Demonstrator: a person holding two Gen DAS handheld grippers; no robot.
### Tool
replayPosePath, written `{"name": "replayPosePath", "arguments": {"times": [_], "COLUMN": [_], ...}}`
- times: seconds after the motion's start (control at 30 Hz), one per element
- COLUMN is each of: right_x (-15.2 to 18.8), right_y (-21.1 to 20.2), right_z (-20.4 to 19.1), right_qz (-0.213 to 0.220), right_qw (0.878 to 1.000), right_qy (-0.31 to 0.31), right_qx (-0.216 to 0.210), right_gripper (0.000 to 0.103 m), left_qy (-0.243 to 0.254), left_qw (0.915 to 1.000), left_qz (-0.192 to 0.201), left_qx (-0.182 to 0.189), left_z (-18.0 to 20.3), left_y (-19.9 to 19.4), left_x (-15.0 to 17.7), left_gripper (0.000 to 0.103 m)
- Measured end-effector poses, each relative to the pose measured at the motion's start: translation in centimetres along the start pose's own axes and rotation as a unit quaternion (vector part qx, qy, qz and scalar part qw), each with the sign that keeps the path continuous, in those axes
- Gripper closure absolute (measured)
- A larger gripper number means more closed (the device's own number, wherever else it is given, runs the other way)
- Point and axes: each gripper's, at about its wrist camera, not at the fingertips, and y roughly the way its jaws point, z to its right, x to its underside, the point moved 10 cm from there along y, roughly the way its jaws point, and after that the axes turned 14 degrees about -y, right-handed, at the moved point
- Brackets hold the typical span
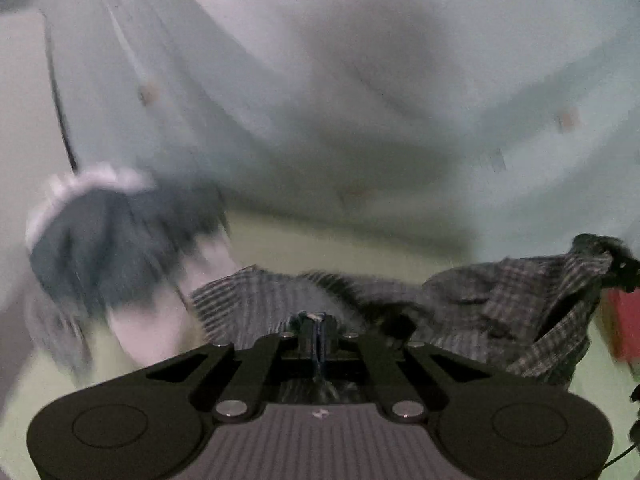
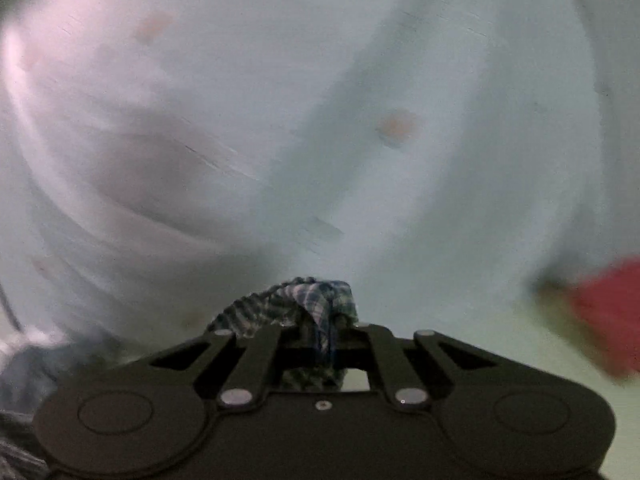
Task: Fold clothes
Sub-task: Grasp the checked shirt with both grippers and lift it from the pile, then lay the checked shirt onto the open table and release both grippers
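Left tool [image 1: 319, 320], right tool [image 2: 332, 320] clamp plaid garment [image 1: 500, 300].

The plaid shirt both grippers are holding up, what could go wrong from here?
1. The right gripper pinches only a small bunched corner of the plaid shirt; it may slip out.
2. The shirt sags crumpled between the two grips, so it could be laid down creased.
3. Both views are motion-blurred; the swinging cloth might snag the dark garment close beside the left gripper.

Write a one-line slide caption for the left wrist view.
Left gripper shut on a checked garment, the cloth stretching right above a pale green surface, blurred pale fabric behind.
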Motion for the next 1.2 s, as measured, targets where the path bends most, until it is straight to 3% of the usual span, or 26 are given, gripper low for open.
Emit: {"name": "replayPosePath", "arguments": {"times": [0.13,0.27,0.4,0.53,0.7,0.77,0.83,0.9,1.0,1.2], "right_x": [8.8,14.4,16.2,16.7,15.5,14.9,14.0,13.0,11.1,9.2], "right_y": [-2.2,-4.9,-6.0,-6.7,-7.0,-6.9,-7.0,-6.7,-6.1,-3.6], "right_z": [8.4,14.3,16.0,16.5,14.8,14.0,13.0,12.1,10.1,4.4], "right_qz": [-0.108,-0.166,-0.181,-0.176,-0.166,-0.157,-0.152,-0.142,-0.115,-0.103], "right_qw": [0.993,0.984,0.981,0.983,0.986,0.987,0.988,0.990,0.992,0.991], "right_qy": [0.005,0.031,0.043,0.042,0.024,0.011,-0.003,-0.017,-0.043,-0.072], "right_qx": [0.043,0.052,0.046,0.030,0.005,-0.003,-0.004,0.003,-0.002,-0.042], "right_gripper": [0.097,0.092,0.084,0.075,0.057,0.051,0.036,0.010,0.001,0.000], "left_qy": [0.019,0.037,0.041,0.052,0.007,-0.016,-0.033,-0.041,-0.048,-0.067], "left_qw": [0.9970,0.9881,0.9877,0.9883,0.9887,0.9886,0.9885,0.9888,0.9876,0.9803], "left_qz": [-0.075,-0.149,-0.147,-0.133,-0.141,-0.142,-0.142,-0.138,-0.145,-0.184], "left_qx": [-0.005,-0.010,-0.032,-0.053,-0.052,-0.046,-0.041,-0.040,-0.038,-0.029], "left_z": [3.9,7.6,7.8,8.3,7.8,7.9,8.0,8.0,7.8,6.5], "left_y": [-0.7,-1.6,-2.7,-4.3,-4.7,-4.6,-4.4,-4.2,-3.5,-0.8], "left_x": [7.7,15.2,16.2,16.8,17.4,17.5,17.5,17.4,17.2,16.8], "left_gripper": [0.102,0.101,0.097,0.093,0.082,0.061,0.041,0.035,0.030,0.026]}}
